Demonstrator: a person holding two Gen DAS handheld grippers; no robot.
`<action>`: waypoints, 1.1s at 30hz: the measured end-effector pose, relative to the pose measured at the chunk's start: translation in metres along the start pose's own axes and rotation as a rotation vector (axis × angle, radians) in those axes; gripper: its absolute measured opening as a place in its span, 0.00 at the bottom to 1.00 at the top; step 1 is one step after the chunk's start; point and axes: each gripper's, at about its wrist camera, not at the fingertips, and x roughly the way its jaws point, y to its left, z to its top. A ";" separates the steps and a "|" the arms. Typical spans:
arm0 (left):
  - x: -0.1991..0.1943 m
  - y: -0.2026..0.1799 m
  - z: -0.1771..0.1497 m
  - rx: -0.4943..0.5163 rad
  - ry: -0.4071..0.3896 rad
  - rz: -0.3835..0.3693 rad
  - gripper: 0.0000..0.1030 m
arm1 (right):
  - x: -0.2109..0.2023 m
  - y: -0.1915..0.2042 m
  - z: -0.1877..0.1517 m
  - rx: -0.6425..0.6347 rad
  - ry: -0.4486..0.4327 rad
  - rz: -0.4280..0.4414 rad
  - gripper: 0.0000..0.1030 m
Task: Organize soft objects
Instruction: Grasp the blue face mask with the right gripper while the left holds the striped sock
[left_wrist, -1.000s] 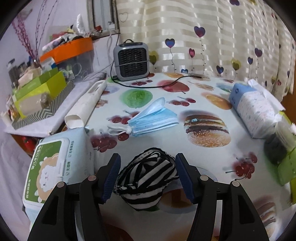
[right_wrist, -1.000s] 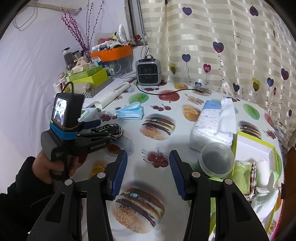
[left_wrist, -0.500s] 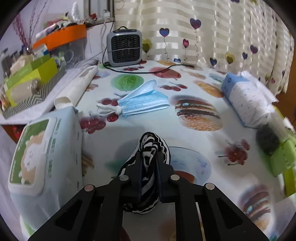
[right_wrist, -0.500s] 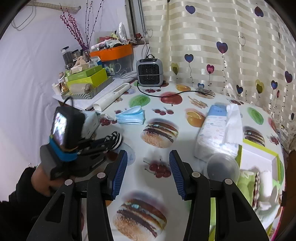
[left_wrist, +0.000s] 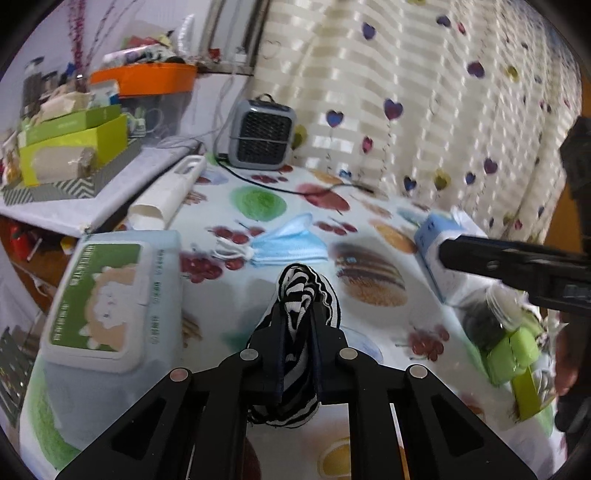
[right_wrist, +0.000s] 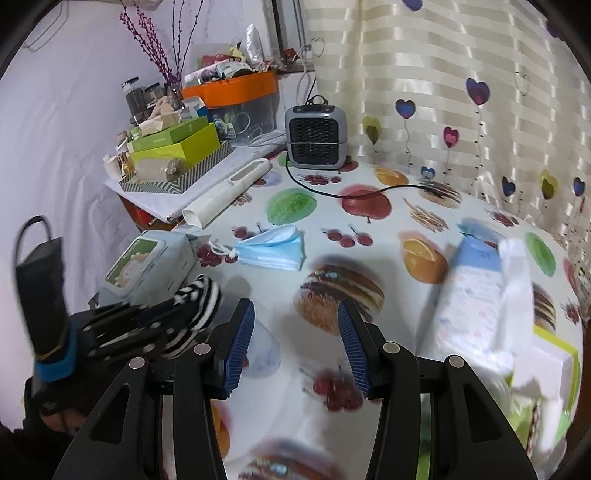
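A black-and-white striped sock (left_wrist: 301, 295) is pinched in my left gripper (left_wrist: 297, 325), whose jaws are shut on it; it hangs a little above the patterned tablecloth. The right wrist view shows the same striped sock (right_wrist: 199, 295) and left gripper (right_wrist: 159, 317) at the lower left. My right gripper (right_wrist: 293, 343) is open over the cloth with nothing between its blue pads (right_wrist: 240, 343). A blue face mask (left_wrist: 284, 245) (right_wrist: 273, 249) lies flat beyond the sock. A tissue pack (right_wrist: 476, 295) (left_wrist: 437, 245) sits to the right.
A wet-wipes pack (left_wrist: 103, 295) (right_wrist: 151, 258) lies at the left table edge. A grey heater (right_wrist: 316, 136) with its cord stands at the back. A white roll (right_wrist: 225, 195), green boxes (right_wrist: 173, 147) and an orange bin (right_wrist: 232, 88) crowd the left. A green-rimmed tray (right_wrist: 554, 373) holds soft items at right.
My left gripper shut on the striped sock and lifted it slightly off the cloth. My right gripper slid left toward the left gripper, staying open.
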 end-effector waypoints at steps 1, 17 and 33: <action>-0.001 0.003 0.001 -0.009 -0.006 0.005 0.11 | 0.006 -0.001 0.003 0.002 0.006 0.000 0.47; -0.014 0.028 0.007 -0.101 -0.082 0.045 0.11 | 0.106 0.009 0.035 0.003 0.129 0.055 0.47; -0.004 0.025 0.004 -0.088 -0.053 0.065 0.11 | 0.168 0.019 0.055 0.009 0.215 0.007 0.47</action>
